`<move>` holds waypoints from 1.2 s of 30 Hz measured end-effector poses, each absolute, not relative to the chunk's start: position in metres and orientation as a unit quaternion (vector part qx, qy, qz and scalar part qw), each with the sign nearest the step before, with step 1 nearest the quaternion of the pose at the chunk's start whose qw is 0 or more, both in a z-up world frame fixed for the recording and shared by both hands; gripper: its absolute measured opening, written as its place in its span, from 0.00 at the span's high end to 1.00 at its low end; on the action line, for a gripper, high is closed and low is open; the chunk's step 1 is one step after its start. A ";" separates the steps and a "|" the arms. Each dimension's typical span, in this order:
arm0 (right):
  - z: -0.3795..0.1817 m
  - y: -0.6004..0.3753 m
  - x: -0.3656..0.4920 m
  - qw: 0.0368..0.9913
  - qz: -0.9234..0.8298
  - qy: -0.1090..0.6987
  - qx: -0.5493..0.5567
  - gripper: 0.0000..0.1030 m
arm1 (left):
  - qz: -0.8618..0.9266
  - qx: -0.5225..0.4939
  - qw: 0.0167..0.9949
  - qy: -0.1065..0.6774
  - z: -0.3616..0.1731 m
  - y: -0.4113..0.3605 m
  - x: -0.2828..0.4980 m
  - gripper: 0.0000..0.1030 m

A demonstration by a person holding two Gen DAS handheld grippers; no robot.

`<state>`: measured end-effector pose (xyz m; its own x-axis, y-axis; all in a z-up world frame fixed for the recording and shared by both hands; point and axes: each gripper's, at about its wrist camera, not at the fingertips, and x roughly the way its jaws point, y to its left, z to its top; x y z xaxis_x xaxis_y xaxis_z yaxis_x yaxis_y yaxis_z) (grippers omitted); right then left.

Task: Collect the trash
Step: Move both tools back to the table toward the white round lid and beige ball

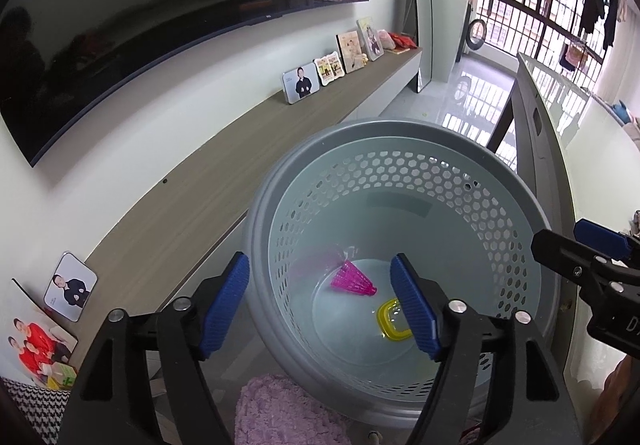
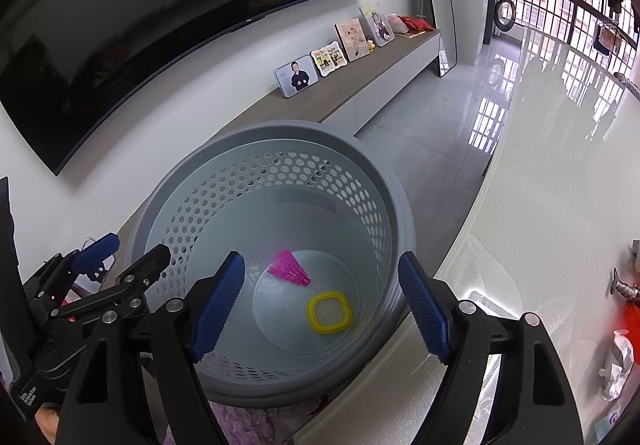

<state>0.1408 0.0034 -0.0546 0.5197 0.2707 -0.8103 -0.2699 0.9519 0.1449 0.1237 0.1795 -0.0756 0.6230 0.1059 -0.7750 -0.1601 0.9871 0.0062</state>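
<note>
Trash here means the 2 small pieces already lying in the grey perforated basket (image 2: 264, 245), which stands on the floor at the table's (image 2: 532, 205) left edge, close enough that litter can be carried straight off the tabletop and let go over its wide mouth. Both tools hang above that mouth, pointing down into it, which looks like the drop position. The left gripper (image 1: 320, 309) has its blue pads spread wide with nothing between them, and the right gripper (image 2: 320, 305) is equally wide and empty, so each appears to have nothing left to release. On the basket's floor the yellow square ring (image 2: 329, 312) lies flat near the middle, and the pink shuttlecock (image 2: 290, 268) lies on its side just beside it, apart from it. More litter, a crumpled white paper (image 2: 616, 363), sits near the table's right edge, probably the next pickup. A fuzzy purple cloth (image 1: 280, 411) lies below the basket's near rim.
</note>
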 end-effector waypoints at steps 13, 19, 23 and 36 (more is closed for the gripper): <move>-0.049 0.000 0.134 0.879 0.151 0.452 0.009 0.26 | 0.081 -0.030 0.905 0.416 -0.064 0.177 0.115 0.08; -0.043 -0.006 0.127 0.885 0.145 0.443 0.018 0.26 | 0.081 -0.025 0.906 0.414 -0.057 0.173 0.108 0.07; -0.035 -0.009 0.119 0.890 0.140 0.433 0.020 0.26 | 0.080 -0.024 0.909 0.408 -0.049 0.171 0.102 0.06; -0.022 -0.048 0.084 0.902 0.111 0.415 0.045 0.26 | 0.056 -0.014 0.917 0.395 -0.035 0.140 0.081 0.06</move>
